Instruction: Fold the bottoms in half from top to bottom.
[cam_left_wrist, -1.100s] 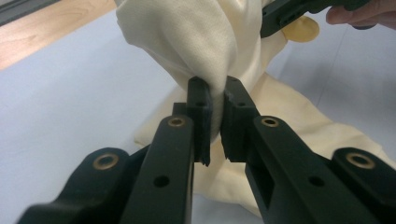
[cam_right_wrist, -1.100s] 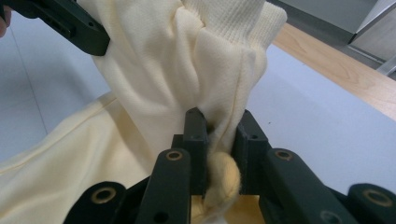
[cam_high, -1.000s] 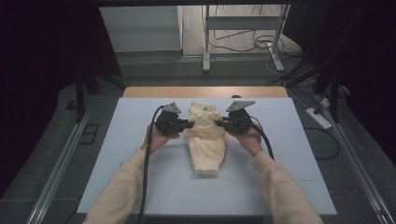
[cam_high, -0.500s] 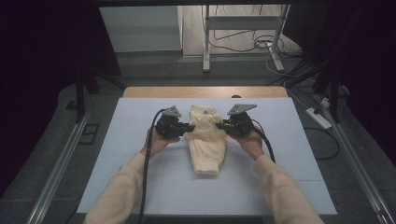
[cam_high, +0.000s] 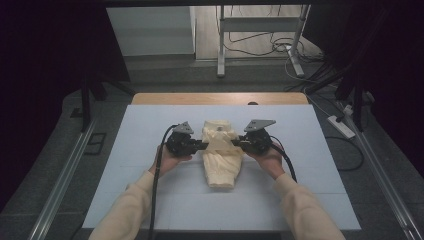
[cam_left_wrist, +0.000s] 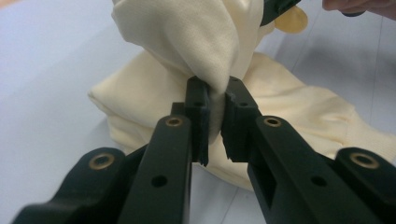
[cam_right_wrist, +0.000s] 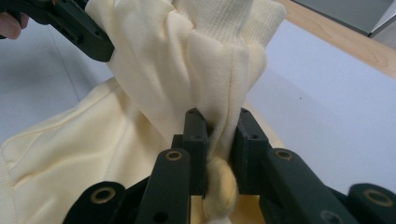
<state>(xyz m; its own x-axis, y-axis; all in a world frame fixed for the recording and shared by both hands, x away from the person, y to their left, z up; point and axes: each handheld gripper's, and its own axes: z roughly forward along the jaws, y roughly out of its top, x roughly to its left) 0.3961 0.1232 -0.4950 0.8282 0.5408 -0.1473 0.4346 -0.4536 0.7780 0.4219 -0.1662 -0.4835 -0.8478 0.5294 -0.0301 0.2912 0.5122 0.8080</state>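
On the pale blue worktop (cam_high: 150, 165) lies a cream garment (cam_high: 220, 155); the left gripper (cam_high: 199, 145) and right gripper (cam_high: 239, 144) fingers pinch its folds from either side

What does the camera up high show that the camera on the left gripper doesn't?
The high view takes in the whole pale blue table, the person's sleeves, both hands and the floor cables beyond. The left gripper view gives the close detail: its black pads pinching a fold of the cream garment. Both show that garment, the left gripper and the right gripper gripping it from opposite sides.
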